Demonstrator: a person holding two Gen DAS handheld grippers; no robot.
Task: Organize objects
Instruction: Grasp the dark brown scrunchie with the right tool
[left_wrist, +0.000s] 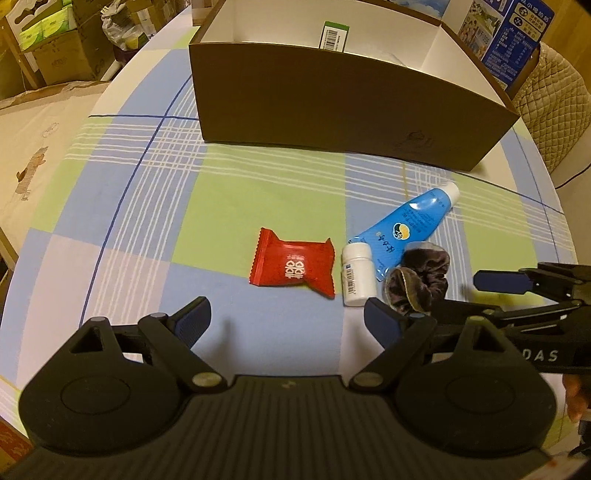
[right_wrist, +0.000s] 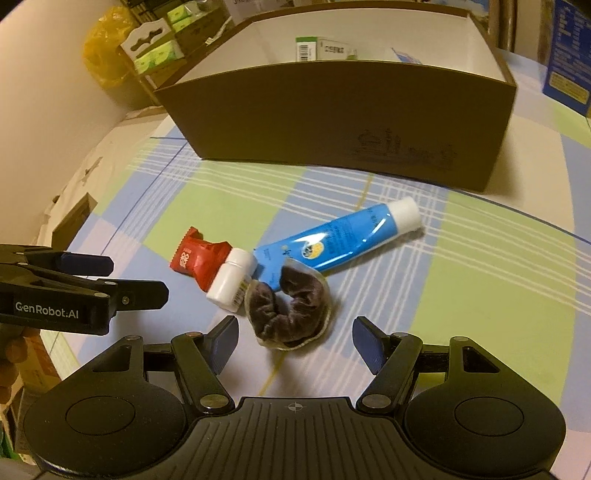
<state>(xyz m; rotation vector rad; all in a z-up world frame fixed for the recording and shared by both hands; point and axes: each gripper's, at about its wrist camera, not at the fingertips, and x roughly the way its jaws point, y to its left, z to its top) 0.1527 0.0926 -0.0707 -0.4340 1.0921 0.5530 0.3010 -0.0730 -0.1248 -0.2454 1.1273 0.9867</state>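
Right tool (right_wrist: 293, 341) spread wide and empty, hovering low over the checked worktop (right_wrist: 498, 295) with the dark velvet scrunchie (right_wrist: 291, 310) just ahead between its pads; left tool (left_wrist: 286, 323) likewise wide open and holding nothing, short of the red candy wrapper (left_wrist: 293, 267). Clustered on the cloth: white pill bottle (right_wrist: 231, 280) lying against the wrapper and touching the scrunchie, blue tube (right_wrist: 340, 236) slanting behind them, white cap toward the brown cardboard box (right_wrist: 332, 110). Inside that open box, a green-edged carton (right_wrist: 317, 48) near the far wall.
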